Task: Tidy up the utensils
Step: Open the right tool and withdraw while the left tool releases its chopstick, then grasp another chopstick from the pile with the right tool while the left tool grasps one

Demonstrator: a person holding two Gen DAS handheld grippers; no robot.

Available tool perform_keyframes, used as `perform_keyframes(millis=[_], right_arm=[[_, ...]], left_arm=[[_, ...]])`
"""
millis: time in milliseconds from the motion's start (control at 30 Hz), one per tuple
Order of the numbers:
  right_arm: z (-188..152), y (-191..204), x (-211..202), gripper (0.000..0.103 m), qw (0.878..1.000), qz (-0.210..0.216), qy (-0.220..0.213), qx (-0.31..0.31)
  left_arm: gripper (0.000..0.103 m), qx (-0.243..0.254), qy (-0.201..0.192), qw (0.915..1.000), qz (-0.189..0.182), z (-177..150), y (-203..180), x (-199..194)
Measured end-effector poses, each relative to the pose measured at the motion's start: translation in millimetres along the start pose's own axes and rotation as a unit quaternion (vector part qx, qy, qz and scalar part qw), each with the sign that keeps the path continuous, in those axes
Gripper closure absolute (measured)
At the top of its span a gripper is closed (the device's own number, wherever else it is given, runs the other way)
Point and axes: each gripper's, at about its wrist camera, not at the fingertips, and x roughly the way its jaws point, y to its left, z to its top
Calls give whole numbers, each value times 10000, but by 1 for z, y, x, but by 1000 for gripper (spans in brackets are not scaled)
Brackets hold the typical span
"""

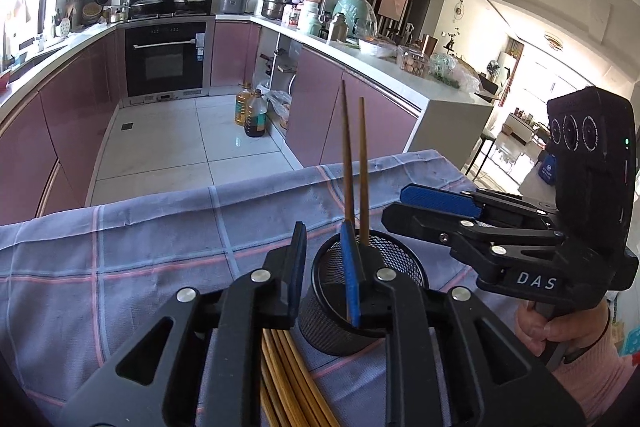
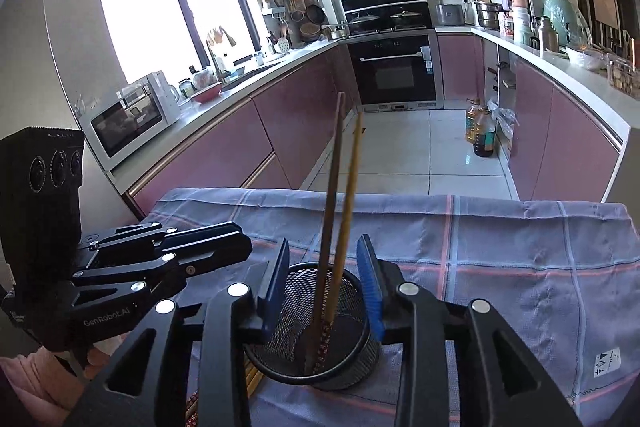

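- Left gripper [image 1: 326, 275] has its fingers spread, nothing between the pads; its right blue pad [image 1: 351, 279] sits over the near rim of the cup [image 1: 394, 259].
- Right gripper [image 2: 328, 287] is also spread wide, one pad on each side of the cup [image 2: 320, 367], with a gap at each pad so far as its own view shows; in the left view it [image 1: 408, 205] reaches in from the right, just above and beside the cup.
- Cup is black wire mesh, upright on the cloth.
- Two chopsticks [image 1: 354, 163] stand in the cup, leaning a little and nearly parallel, tips pointing up; in the right view one is darker [image 2: 332, 195], the other lighter with a patterned lower end.
- More chopsticks [image 1: 288, 379] lie loose in a bundle on the cloth, just beside the cup and under the left gripper.
- Cloth [image 2: 500, 259] is blue-grey plaid with pink lines, draped over the table.
- Beyond the table: pink kitchen cabinets [image 2: 280, 123], an oven [image 2: 396, 71] and oil bottles [image 1: 252, 113] on the tiled floor.
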Motion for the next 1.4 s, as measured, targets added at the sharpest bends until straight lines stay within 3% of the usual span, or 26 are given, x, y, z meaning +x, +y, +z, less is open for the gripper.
perform_keyframes(millis=[67, 167, 333, 567, 700, 867, 1233, 1400], right_arm=[[-4, 5, -10, 54, 9998, 123, -134, 11], [-12, 18, -25, 54, 9993, 208, -301, -117], [-33, 43, -42, 53, 9975, 489, -340, -376], [-77, 71, -17, 53, 9953, 727, 397, -499], [-99, 74, 8, 61, 9932, 709, 850, -365], [-114, 77, 28, 67, 9910, 620, 1162, -231], [-120, 93, 43, 84, 9897, 491, 1276, -436], [-124, 98, 48, 87, 9886, 443, 1331, -551]], left_arm=[[76, 2, -156, 9998, 115, -3, 3, -13], [70, -31, -337, 9992, 201, -11, 10, -33], [68, -75, -284, 9986, 448, -36, 25, -53], [67, -145, 310, 9979, 556, -91, 42, -49], [66, -192, 691, 9957, 592, -118, 48, -36], [66, -248, 891, 9941, 568, -139, 50, -29], [66, -228, 1087, 9920, 596, -156, 46, -19], [66, -270, 1114, 9915, 615, -160, 50, -19]])
